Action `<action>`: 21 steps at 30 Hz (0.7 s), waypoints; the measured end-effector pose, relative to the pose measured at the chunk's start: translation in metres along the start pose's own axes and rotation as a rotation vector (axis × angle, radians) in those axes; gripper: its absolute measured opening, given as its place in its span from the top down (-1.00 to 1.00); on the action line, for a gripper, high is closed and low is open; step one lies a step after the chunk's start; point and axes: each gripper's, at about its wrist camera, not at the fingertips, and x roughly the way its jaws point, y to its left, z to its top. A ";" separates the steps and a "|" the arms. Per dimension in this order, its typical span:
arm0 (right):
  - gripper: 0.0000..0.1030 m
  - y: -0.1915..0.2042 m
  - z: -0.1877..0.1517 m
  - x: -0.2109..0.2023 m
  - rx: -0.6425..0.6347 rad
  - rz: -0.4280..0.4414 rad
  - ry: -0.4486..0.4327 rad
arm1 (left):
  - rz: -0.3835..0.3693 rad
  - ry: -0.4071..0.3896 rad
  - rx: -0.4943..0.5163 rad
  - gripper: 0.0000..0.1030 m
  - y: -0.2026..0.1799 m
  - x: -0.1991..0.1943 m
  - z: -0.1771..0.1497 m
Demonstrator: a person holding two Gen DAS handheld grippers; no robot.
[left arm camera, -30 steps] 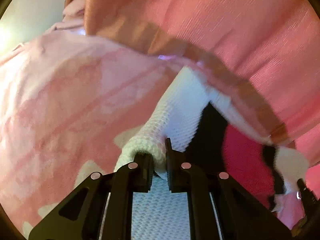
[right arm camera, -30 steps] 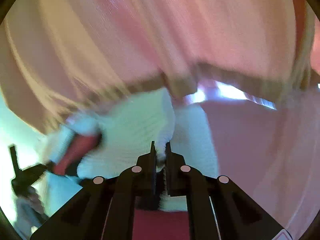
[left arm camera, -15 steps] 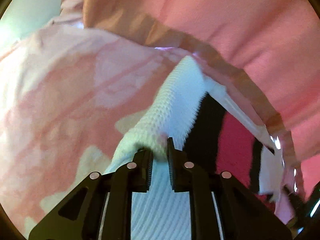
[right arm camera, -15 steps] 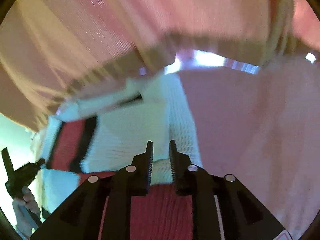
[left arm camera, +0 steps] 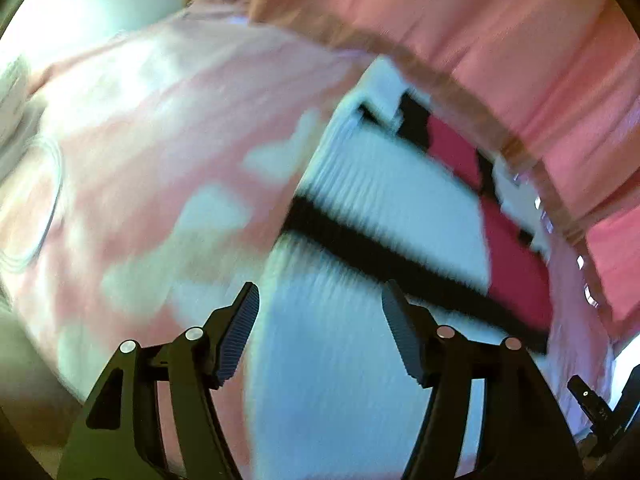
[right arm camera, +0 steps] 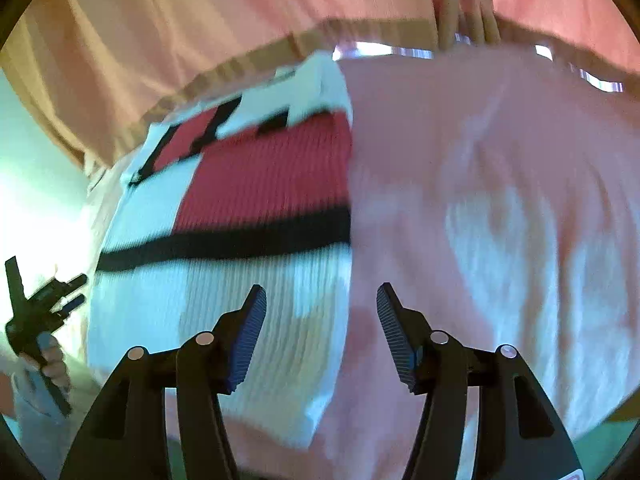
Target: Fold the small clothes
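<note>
Left gripper (left arm camera: 320, 312) spread wide, gripping nothing; right gripper (right arm camera: 320, 312) likewise wide apart and empty. White ribbed knit sweater with red block and black stripe (right arm camera: 224, 280) lying flat on pink patterned cloth (right arm camera: 500, 200), under both grippers.

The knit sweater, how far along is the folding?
Done: the knit sweater lies flat on the pink cloth, its right edge straight like a fold. In hand: nothing; the left gripper and right gripper hover open. Left: any further folds.
</note>
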 end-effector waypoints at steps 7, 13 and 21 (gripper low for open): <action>-0.10 0.005 -0.048 0.014 0.055 0.076 0.073 | -0.006 0.025 0.019 -0.20 0.015 -0.012 -0.050; -0.14 0.012 -0.057 0.030 0.104 0.144 0.089 | -0.030 0.032 0.042 -0.04 0.005 -0.007 -0.052; 0.85 0.014 -0.059 0.028 0.101 0.141 0.054 | -0.051 0.059 0.096 0.88 -0.006 -0.004 -0.053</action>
